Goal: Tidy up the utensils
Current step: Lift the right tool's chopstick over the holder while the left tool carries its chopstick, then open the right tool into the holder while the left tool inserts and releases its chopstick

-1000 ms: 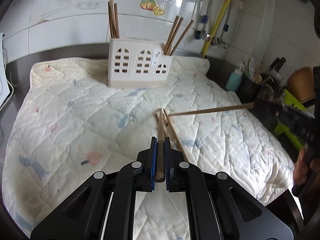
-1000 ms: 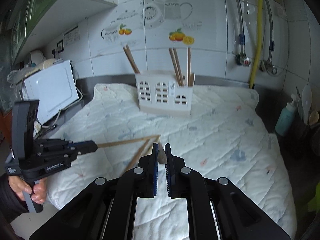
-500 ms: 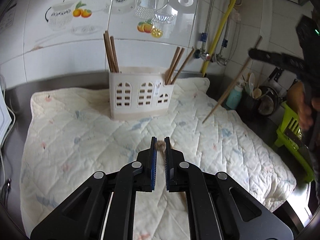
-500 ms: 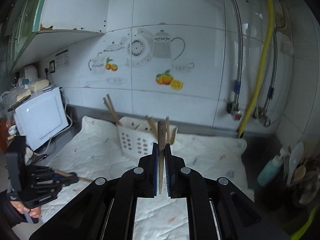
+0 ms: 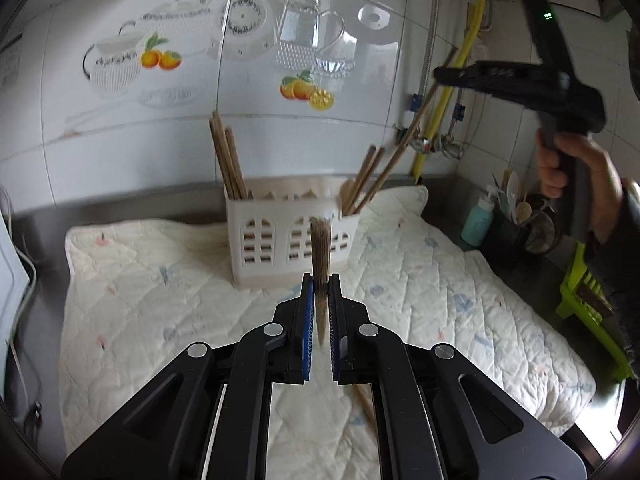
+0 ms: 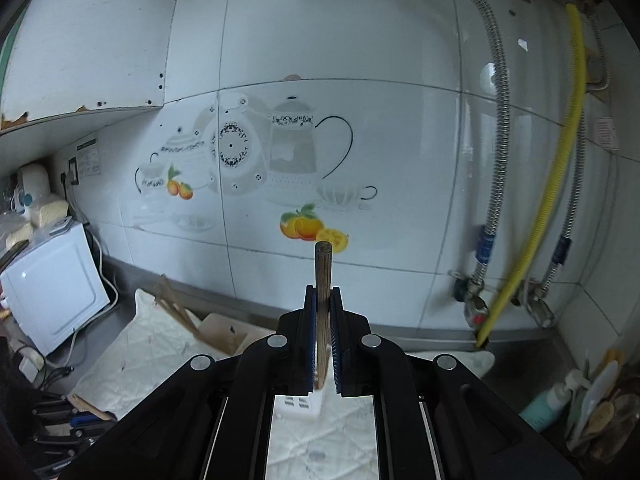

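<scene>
A white utensil holder (image 5: 280, 240) with arched cut-outs stands on a quilted mat (image 5: 160, 280); it also shows low in the right wrist view (image 6: 224, 332). Wooden chopsticks stand in its left end (image 5: 228, 160) and right end (image 5: 364, 180). My left gripper (image 5: 320, 292) is shut on a wooden chopstick (image 5: 321, 256) held upright in front of the holder. My right gripper (image 6: 322, 304) is shut on another chopstick (image 6: 322, 272), held high above the holder's right end; it shows in the left wrist view (image 5: 404, 140) slanting down towards that end.
A tiled wall with fruit decals stands behind. A yellow hose (image 6: 560, 184) and metal pipes run down at the right. A white appliance (image 6: 52, 284) stands at the left. A teal bottle (image 5: 478, 220) and a pot of spoons (image 5: 520, 212) sit right of the mat.
Both grippers lifted chopsticks off the mat and turned them upright. The right gripper rose and moved over the holder's right end; the left gripper came closer to the holder.
</scene>
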Tool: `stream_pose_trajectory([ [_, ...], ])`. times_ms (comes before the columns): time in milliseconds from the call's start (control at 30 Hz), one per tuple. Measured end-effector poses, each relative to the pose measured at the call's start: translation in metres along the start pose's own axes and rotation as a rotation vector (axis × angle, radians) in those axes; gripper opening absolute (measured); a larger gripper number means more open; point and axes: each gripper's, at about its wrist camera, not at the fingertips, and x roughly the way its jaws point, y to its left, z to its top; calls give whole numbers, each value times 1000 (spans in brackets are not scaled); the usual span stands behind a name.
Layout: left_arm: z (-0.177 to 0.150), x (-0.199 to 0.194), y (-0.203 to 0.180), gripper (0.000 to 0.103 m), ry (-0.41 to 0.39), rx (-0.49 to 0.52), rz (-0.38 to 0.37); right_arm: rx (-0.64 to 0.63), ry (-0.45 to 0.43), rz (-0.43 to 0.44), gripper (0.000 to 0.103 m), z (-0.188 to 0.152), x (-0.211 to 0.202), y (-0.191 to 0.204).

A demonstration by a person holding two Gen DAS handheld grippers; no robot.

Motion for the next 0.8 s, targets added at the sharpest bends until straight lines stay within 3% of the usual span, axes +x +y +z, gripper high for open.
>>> stream_pose_trajectory([
  [333, 54, -7, -2, 5, -94, 36, 17, 18, 94, 52, 6, -14, 56, -3],
  [600, 117, -13, -7, 5, -235, 67, 76, 30, 146, 83, 8, -33, 77, -8],
  [800, 150, 4, -5, 5, -293, 75, 142, 39, 114, 75, 28, -40, 66, -18],
])
